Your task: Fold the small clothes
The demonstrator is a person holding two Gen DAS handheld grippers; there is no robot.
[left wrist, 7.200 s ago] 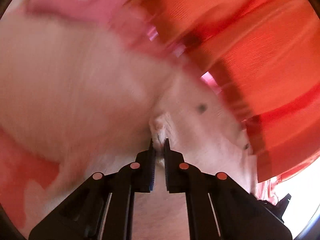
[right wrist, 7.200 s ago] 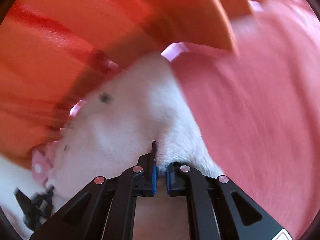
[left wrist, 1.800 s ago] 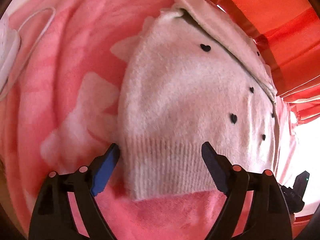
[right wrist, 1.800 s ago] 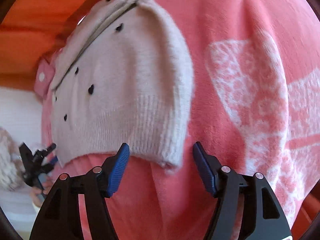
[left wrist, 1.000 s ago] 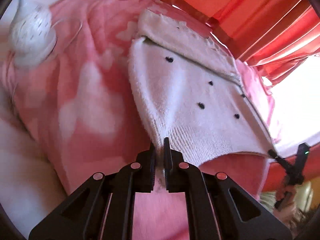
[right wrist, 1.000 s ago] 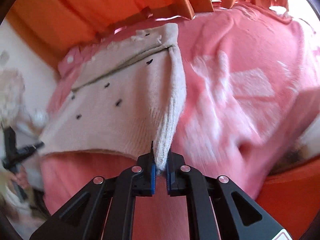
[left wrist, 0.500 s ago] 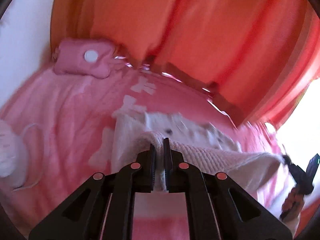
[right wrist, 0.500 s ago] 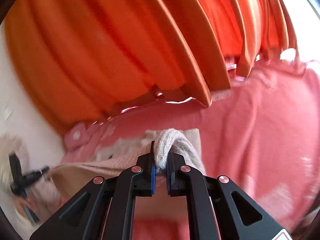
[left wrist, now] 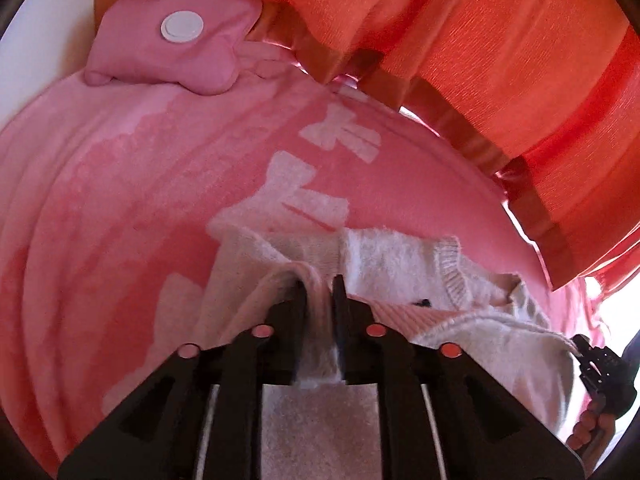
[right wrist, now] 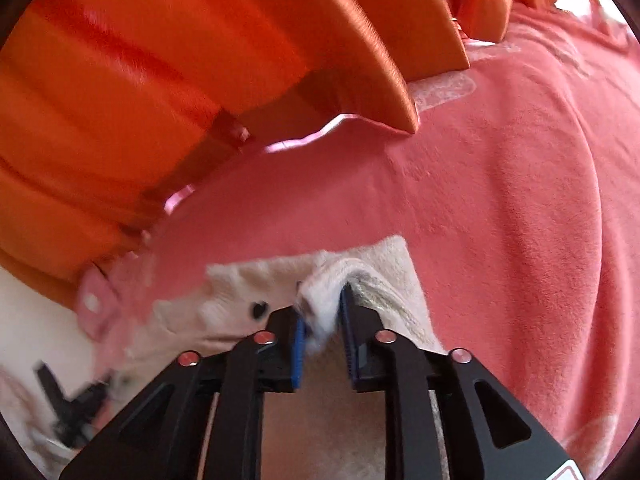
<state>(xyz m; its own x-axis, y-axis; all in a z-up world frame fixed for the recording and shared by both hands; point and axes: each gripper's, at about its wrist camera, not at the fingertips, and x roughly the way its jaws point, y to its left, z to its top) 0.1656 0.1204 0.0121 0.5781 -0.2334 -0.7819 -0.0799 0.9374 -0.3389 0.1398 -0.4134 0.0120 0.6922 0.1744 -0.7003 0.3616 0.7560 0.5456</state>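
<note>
A small cream knitted sweater [left wrist: 392,264] with black heart dots lies on a pink blanket [left wrist: 120,200], its hem folded over toward the collar. My left gripper [left wrist: 319,292] is shut on the sweater's left hem corner, low over the garment. My right gripper [right wrist: 322,308] holds the right hem corner of the sweater [right wrist: 360,276] between its blue pads [right wrist: 298,340], the jaws slightly parted around the cloth. The right gripper also shows at the right edge of the left wrist view [left wrist: 604,368].
Orange curtains [left wrist: 500,60] hang along the far edge of the bed and show in the right wrist view too [right wrist: 180,60]. A pink pouch with a white button [left wrist: 176,52] lies at the far left corner. White bedding lies at the left [right wrist: 32,320].
Both grippers have carried the hem forward and down onto the upper part of the sweater. The right jaws have parted slightly around the cloth.
</note>
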